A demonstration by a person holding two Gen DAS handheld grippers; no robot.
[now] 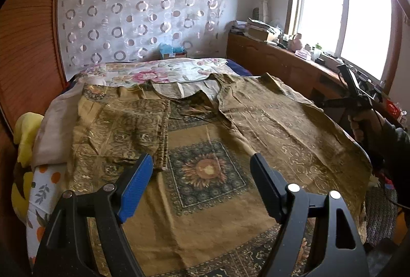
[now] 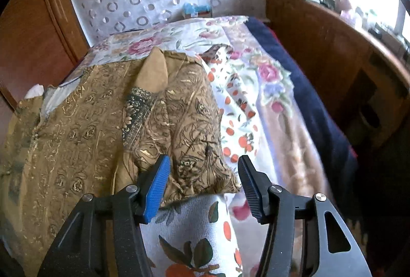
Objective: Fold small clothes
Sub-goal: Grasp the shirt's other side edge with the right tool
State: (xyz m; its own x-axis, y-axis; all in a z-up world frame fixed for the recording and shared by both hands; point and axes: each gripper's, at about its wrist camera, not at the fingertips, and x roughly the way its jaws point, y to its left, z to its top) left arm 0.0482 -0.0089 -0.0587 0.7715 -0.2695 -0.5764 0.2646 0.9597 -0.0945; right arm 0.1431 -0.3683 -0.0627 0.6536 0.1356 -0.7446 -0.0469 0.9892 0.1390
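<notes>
A: Where's the garment now?

B: The olive-gold patterned top [image 1: 210, 138] lies spread face up on the bed [image 1: 153, 71], its neckline toward the floral quilt [image 1: 143, 74]. Its one sleeve [image 1: 123, 133], on the wardrobe [image 1: 28, 46] side, is already turned in over the body. The side toward the window [image 1: 346, 15] is still lying out flat.

A: And the grippers?

B: The left gripper [image 1: 202, 171] hangs above the top's sunflower panel, jaws well apart, nothing between them. The right gripper [image 2: 203, 179] is at the window-side edge of the top. A rumpled corner of the fabric [image 2: 194, 148] sits between its jaws, which stand apart. In the right wrist view the pads don't look to be pressing on the cloth.

A: So which step is this?

B: I'd judge it the second side fold: taking up the window-side edge to bring it over toward the middle, matching the folded sleeve.

A: What does that need?

B: The right jaws must close firmly on that corner, catching both layers. Then comes a low carry across toward the sunflower panel, with the left gripper steadying the body so that the folded sleeve isn't dragged out.
</notes>
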